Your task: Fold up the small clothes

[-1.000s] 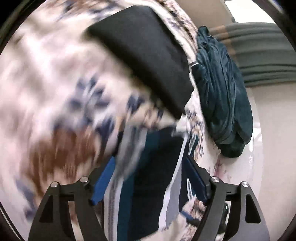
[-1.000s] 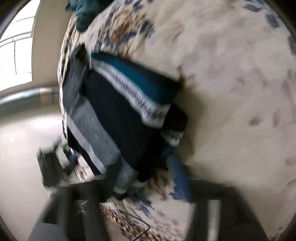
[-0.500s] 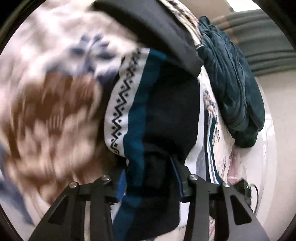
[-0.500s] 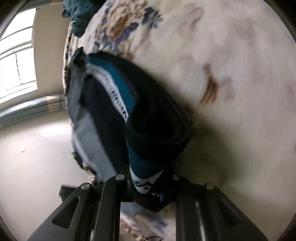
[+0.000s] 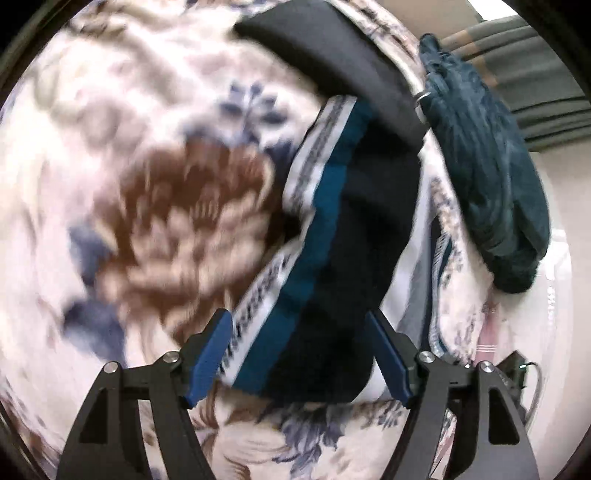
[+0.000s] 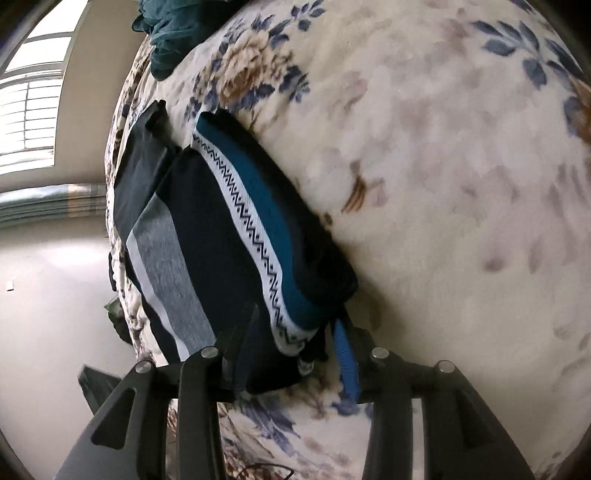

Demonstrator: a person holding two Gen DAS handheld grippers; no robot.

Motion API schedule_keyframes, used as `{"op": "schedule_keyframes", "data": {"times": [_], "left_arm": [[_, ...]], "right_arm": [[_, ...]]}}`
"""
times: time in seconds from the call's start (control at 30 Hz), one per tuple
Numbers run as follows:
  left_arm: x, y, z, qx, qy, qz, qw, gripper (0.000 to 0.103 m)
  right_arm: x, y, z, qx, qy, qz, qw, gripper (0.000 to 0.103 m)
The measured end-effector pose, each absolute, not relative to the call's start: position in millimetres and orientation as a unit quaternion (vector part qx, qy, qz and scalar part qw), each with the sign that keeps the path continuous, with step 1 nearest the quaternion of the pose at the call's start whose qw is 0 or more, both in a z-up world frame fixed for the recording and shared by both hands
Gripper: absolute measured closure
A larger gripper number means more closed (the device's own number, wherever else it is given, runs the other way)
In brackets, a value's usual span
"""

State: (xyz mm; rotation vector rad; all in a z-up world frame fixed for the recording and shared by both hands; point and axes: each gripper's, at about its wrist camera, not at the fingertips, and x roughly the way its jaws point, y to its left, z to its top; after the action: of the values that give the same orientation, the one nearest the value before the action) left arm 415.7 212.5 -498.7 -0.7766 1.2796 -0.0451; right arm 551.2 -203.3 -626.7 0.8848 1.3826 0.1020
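Observation:
A small dark navy garment (image 5: 354, 236) with a teal band and a white zigzag stripe lies folded on the floral blanket (image 5: 155, 192). In the left wrist view my left gripper (image 5: 299, 354) is open, its blue pads either side of the garment's near end. In the right wrist view the same garment (image 6: 236, 236) lies folded, with a grey and white panel on its left. My right gripper (image 6: 295, 354) is open around the garment's near corner, its blue pad (image 6: 345, 358) just right of the fabric.
A black folded piece (image 5: 340, 70) lies beyond the garment. A pile of dark teal cloth (image 5: 487, 177) sits at the blanket's edge, also at the top of the right wrist view (image 6: 166, 33). Pale floor (image 6: 48, 302) and a window (image 6: 29, 110) lie left.
Both grippers were shut on the garment half a second ago and have opened. The garment now lies folded flat on the blanket.

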Motion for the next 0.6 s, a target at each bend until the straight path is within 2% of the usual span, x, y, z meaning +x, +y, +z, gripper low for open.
{"op": "schedule_keyframes", "data": {"times": [0.03, 0.2, 0.33, 0.4, 0.43, 0.47, 0.53, 0.6], "left_arm": [[413.7, 206.1, -502.9, -0.350, 0.585, -0.016, 0.732, 0.031], [409.0, 189.2, -507.5, -0.306, 0.592, -0.007, 0.746, 0.031], [415.4, 186.9, -492.3, -0.301, 0.598, -0.024, 0.742, 0.031], [420.8, 189.5, -479.2, -0.302, 0.584, -0.032, 0.753, 0.030], [424.8, 192.7, -473.4, -0.306, 0.573, -0.040, 0.759, 0.030], [430.5, 197.0, -469.8, -0.313, 0.561, -0.050, 0.765, 0.021], [442.5, 206.0, -472.9, -0.324, 0.545, -0.058, 0.771, 0.019], [457.0, 212.9, -485.3, -0.337, 0.542, -0.061, 0.768, 0.018]], "right_arm": [[549.0, -203.5, -621.8, 0.387, 0.607, 0.038, 0.693, 0.095], [545.0, -207.8, -598.3, 0.334, 0.607, 0.010, 0.722, 0.096], [555.5, -206.3, -618.8, 0.316, 0.656, 0.021, 0.685, 0.095], [565.5, -210.5, -620.0, 0.322, 0.662, 0.033, 0.676, 0.083], [569.2, -216.2, -614.5, 0.324, 0.651, 0.040, 0.685, 0.070], [573.5, -221.8, -609.2, 0.324, 0.639, 0.049, 0.696, 0.049], [583.2, -228.7, -607.3, 0.330, 0.621, 0.074, 0.707, 0.026], [598.1, -232.9, -618.6, 0.340, 0.621, 0.102, 0.699, 0.024]]}}
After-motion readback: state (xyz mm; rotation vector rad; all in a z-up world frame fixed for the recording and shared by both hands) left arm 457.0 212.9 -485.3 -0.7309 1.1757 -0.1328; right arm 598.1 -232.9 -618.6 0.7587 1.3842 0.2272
